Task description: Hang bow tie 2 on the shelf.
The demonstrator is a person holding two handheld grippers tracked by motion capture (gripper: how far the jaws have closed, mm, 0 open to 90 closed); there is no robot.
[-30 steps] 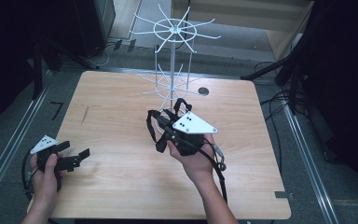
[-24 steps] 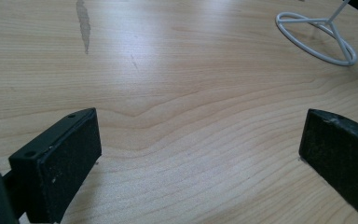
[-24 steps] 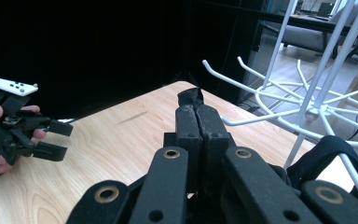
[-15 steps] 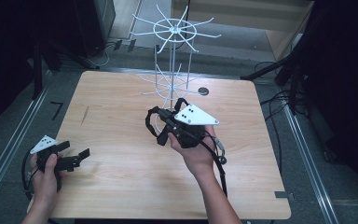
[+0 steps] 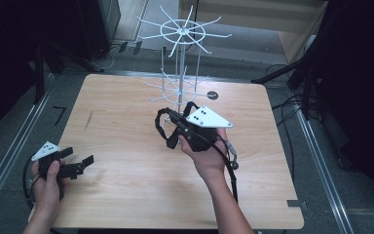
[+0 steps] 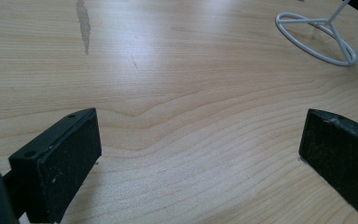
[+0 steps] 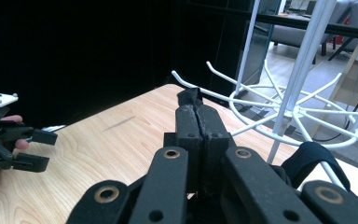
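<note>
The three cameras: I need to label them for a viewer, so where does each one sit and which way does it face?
High view: above the person's side, facing forward and down on the table; both forearms and hands show.
Left gripper view: on the left hand-held gripper, low over the wood; open jaws show.
Right gripper view: on the right hand-held gripper, facing the white wire rack; jaws pinch a black strap.
All three views share the rack.

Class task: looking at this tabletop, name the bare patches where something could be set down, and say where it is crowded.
Bare wood lies between the left hand-held gripper and the right hand-held gripper, and along the table's right side. It is crowded at the far middle, where the white wire rack stands and the right hand-held gripper holds a black strap.
</note>
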